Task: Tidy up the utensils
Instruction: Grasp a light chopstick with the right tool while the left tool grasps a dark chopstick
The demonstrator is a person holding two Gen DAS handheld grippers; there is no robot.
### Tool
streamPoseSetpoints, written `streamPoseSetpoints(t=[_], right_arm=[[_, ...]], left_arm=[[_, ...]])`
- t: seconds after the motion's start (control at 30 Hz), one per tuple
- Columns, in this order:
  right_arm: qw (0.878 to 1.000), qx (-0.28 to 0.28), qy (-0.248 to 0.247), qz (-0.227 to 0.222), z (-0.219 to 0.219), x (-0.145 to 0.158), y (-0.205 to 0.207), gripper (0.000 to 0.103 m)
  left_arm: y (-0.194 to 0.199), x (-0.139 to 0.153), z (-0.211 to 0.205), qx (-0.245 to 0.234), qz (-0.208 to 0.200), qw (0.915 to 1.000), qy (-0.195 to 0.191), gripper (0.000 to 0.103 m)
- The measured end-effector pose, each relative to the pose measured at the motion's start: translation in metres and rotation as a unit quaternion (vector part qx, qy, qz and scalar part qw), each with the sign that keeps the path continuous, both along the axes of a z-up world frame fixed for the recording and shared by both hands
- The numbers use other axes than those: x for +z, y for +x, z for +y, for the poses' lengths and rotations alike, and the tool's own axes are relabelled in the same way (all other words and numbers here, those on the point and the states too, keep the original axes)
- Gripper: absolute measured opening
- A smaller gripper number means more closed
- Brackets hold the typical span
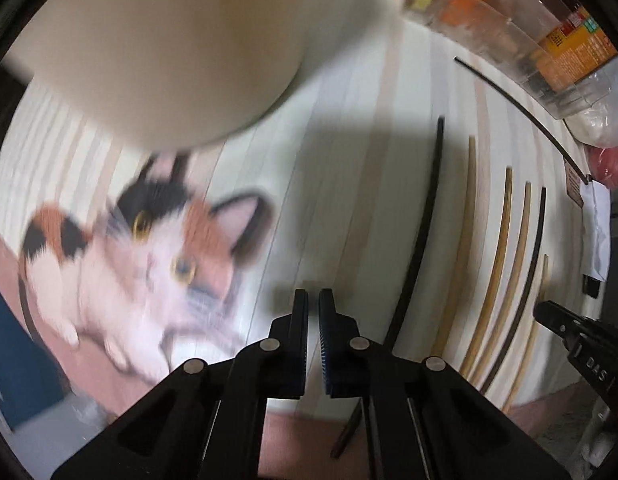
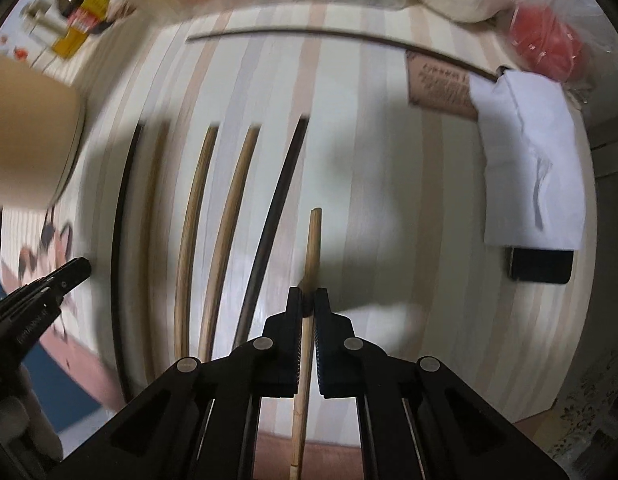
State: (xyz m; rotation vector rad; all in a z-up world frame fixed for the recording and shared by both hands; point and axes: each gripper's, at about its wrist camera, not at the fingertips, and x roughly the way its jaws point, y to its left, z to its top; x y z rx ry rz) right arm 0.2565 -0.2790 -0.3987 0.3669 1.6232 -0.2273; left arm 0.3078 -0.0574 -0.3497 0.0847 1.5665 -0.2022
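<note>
Right gripper: your black two-finger right gripper (image 2: 308,300) is clenched on a pale round wooden chopstick (image 2: 312,240), the stick pinched between the ribbed pads.
Held stick axis: it runs straight along the fingers, tip pointing forward and away from you, tail passing back under the gripper and cut off at the bottom edge.
Left gripper: your black left gripper (image 1: 313,300) has its jaws drawn nearly together with a thin slit between them and nothing in it; it hovers over the tablecloth.
Loose sticks: on the striped cream tablecloth (image 2: 369,184), two tan wooden chopsticks (image 2: 197,208) lie side by side, with a dark glossy chopstick (image 2: 281,184) just to their right. Another dark stick (image 2: 123,216) lies further left. All lie roughly parallel to the held one, bowed by the lens.
Far stick: one more dark thin stick (image 2: 329,36) lies crosswise near the table's far edge.
Cup: a plain beige smooth-walled cylindrical cup (image 1: 169,48) looms at upper left, blurred and cut off.
Cloth print: a calico cat picture (image 1: 149,256), smeared by motion.
Hard to read: a white folded paper (image 2: 529,152) partly covers a black flat object (image 2: 541,266); the packets at the back are too blurred to name.
</note>
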Motion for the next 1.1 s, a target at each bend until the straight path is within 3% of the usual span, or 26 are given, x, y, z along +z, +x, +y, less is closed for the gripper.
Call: streamPoseSetpoints(t=[0.17,0.27,0.37,0.57,0.63,0.67,0.97,1.1], right_arm=[[1.000,0.006,0.002,0.007,0.003,-0.001,-0.005,0.006],[1.000,0.001,0.008,0.007,0.003,-0.001,-0.007,0.006],[1.000,-0.007,0.012,0.007,0.000,-0.004,-0.006,0.006],[1.000,-0.020,0.015,0.010,-0.010,-0.002,-0.002,0.006],[1.000,-0.019,0.011,0.012,-0.010,-0.003,0.001,0.006],[1.000,-0.017,0.010,0.012,-0.009,-0.003,0.001,0.006],[0.999,0.014,0.031,0.030,0.005,-0.009,-0.005,0.006],[0.999,0.016,0.033,0.037,0.004,-0.010,-0.002,0.006]], left_arm=[[-0.007,0.018,0.001,-0.011,-0.016,0.9989,-0.043,0.004],[0.003,0.030,-0.021,-0.054,-0.033,0.9964,-0.057,0.010],[0.010,0.028,-0.045,-0.103,-0.048,0.9928,-0.037,0.030],[0.038,0.001,-0.069,-0.167,-0.047,0.9846,0.020,0.028],[0.039,0.002,-0.068,-0.165,-0.059,0.9844,0.016,0.018],[0.038,0.002,-0.065,-0.161,-0.061,0.9849,0.016,0.005],[0.007,-0.001,0.036,-0.027,0.007,0.9994,-0.020,0.003],[-0.005,-0.003,0.055,-0.022,0.009,0.9993,-0.029,0.005]])
